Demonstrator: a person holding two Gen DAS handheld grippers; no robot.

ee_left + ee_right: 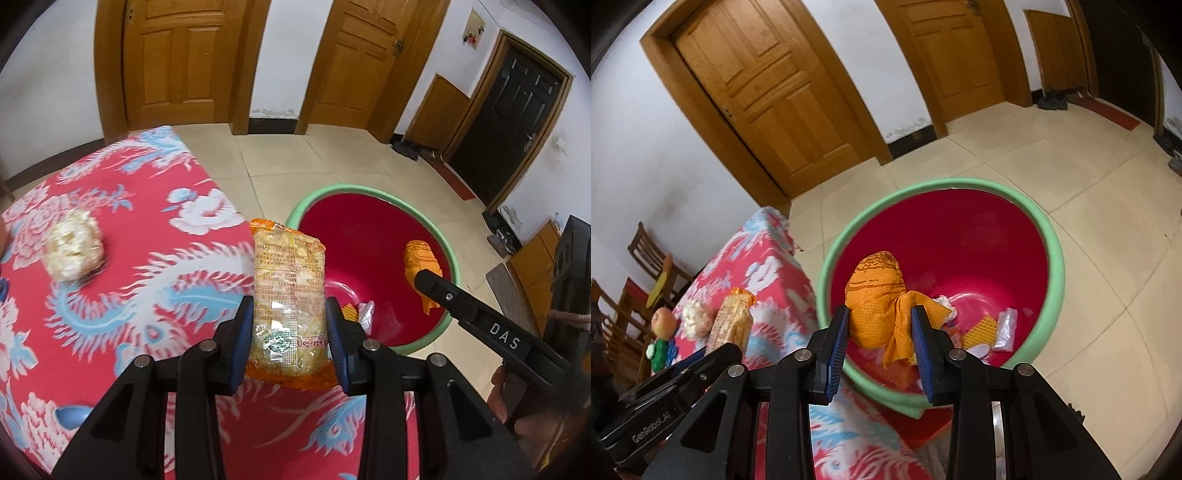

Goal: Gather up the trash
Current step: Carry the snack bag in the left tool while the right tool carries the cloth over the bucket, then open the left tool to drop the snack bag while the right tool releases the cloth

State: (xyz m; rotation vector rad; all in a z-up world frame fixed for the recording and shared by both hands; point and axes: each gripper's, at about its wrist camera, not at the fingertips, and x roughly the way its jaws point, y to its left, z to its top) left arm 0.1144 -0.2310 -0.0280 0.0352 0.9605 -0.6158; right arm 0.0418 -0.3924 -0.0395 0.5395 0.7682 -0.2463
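My left gripper (289, 306) is shut on a clear noodle packet (288, 291) with orange ends, held upright over the table's right edge, next to the basin. The same packet (733, 321) shows at the left of the right wrist view. My right gripper (880, 314) is shut on a crumpled orange mesh wad (879, 295), which hangs over the red basin (1054, 251) with the green rim. In the left wrist view the wad (419, 256) sits at the tip of one right finger (443, 295), above the basin (314, 201). A crumpled white ball (74, 249) lies on the table.
The table (155, 206) wears a red floral cloth, and the basin stands on the tiled floor against its right side. Wrappers (1004, 328) lie in the basin's bottom. A toy figure (661, 332) stands near the white ball (692, 317). Wooden chairs (646, 251) are behind the table.
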